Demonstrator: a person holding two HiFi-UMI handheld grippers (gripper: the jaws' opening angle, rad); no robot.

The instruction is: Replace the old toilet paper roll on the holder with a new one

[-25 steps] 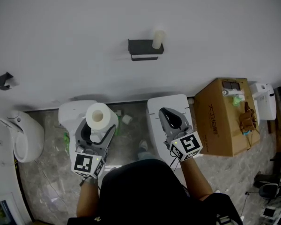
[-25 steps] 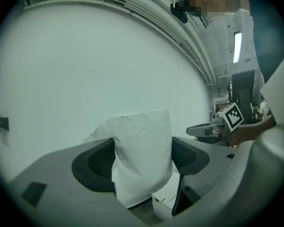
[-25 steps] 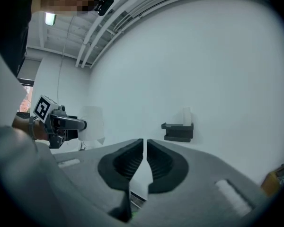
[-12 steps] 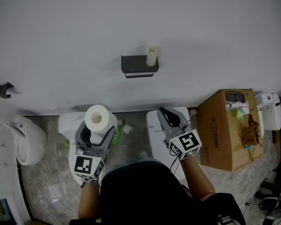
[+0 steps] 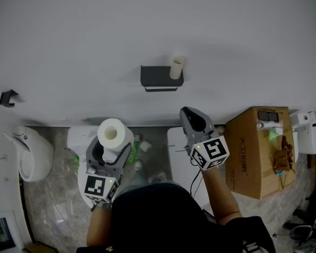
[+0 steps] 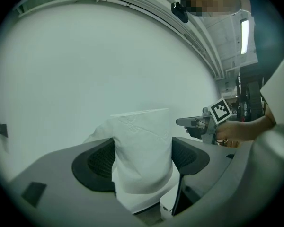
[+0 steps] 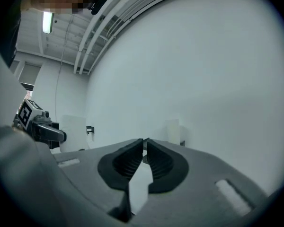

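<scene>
My right gripper [image 5: 188,112], clenched empty, has moved up toward the old roll [image 5: 176,67] on the holder [image 5: 157,76] at its 12 o'clock, while my left gripper [image 5: 111,147] grips the new roll [image 5: 115,133], so removal looks next

I've got a plain white wall [image 5: 158,20] filling the top half of the head view. There's a small dark bracket [image 5: 8,97] on it, far left. The floor [image 5: 55,194] is grey veined stone, with green scraps [image 5: 135,153] near the wall. A white ceramic fixture [image 5: 34,157] sits at left, a white unit [image 5: 78,137] near it, and a second white unit [image 5: 175,149] further right. A cardboard box [image 5: 253,152] stands against the wall at right with clutter on top, and a white device [image 5: 304,132] is just beside it. A ceiling strip light [image 6: 244,30] is lit.
</scene>
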